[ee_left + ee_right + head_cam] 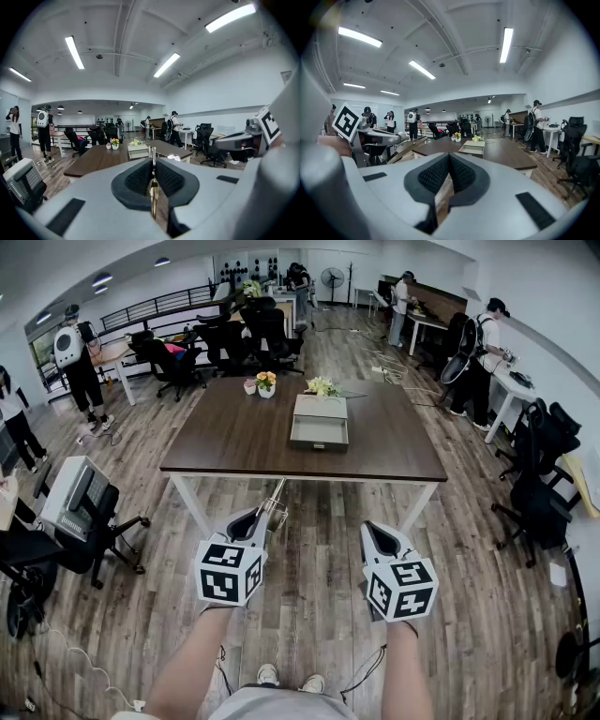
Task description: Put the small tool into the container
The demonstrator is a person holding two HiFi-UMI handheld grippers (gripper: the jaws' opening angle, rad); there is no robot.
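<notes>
A large open office fills the frame, with a wood-plank floor (309,615), desks, black chairs, and several people standing along the edges. At the centre of the head view stands a dark brown table (234,442) on white legs. The container (319,424), a shallow grey open tray, lies toward the upper middle of the tabletop. A small flower pot (266,382) and a loose bunch of flowers (322,386) sit just above it. At the bottom of the frame, below the table's near edge, two hand-held grippers point forward.

The right gripper (375,532) is pressed together on nothing. The left gripper (263,519) pinches the small tool (275,495), a slim metal piece jutting past its tips. By this showing the tool is already picked up. Carrying it to the container and letting go are left to do.
</notes>
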